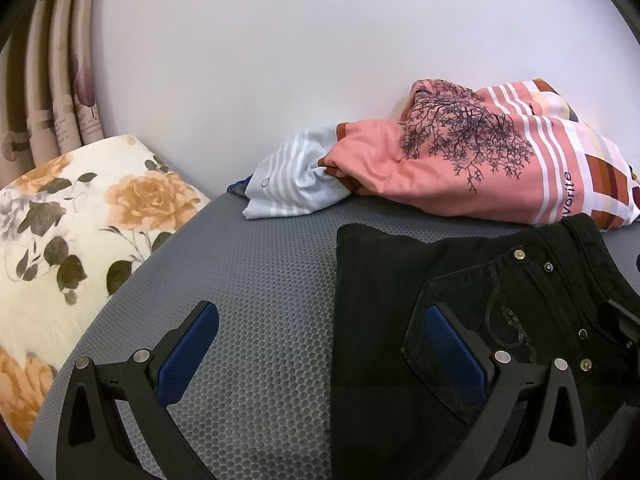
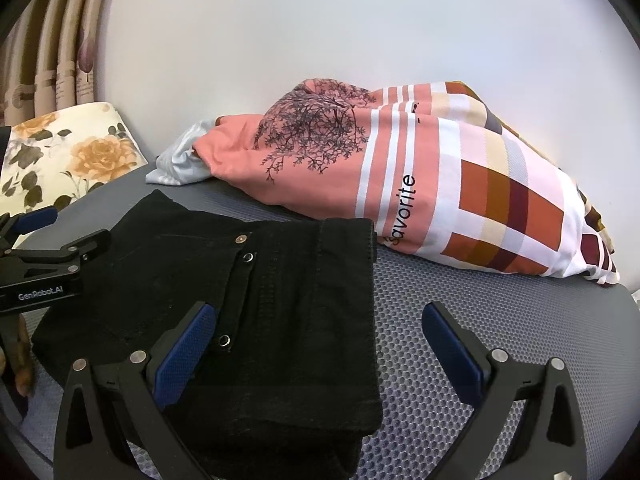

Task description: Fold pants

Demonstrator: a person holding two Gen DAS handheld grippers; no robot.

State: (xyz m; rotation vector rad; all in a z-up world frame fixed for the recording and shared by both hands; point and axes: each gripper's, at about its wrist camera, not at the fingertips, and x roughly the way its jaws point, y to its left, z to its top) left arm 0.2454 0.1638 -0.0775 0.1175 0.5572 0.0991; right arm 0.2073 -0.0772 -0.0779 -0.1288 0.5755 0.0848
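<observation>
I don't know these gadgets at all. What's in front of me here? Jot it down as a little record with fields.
Surface: grey dotted mat
Main item: black pants, folded into a compact stack on the mat
Left gripper: open, holding nothing, its right finger over the pants
Right gripper: open, holding nothing, straddling the stack's right edge
Behind the pants: pink patterned bedding against the wall
Far left: floral pillow, curtain

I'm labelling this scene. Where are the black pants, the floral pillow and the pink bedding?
black pants (image 2: 304,280), right wrist view, on the folded top layer.
floral pillow (image 1: 80,216), left wrist view, on its printed face.
pink bedding (image 2: 320,184), right wrist view, on its plain pink part.
</observation>
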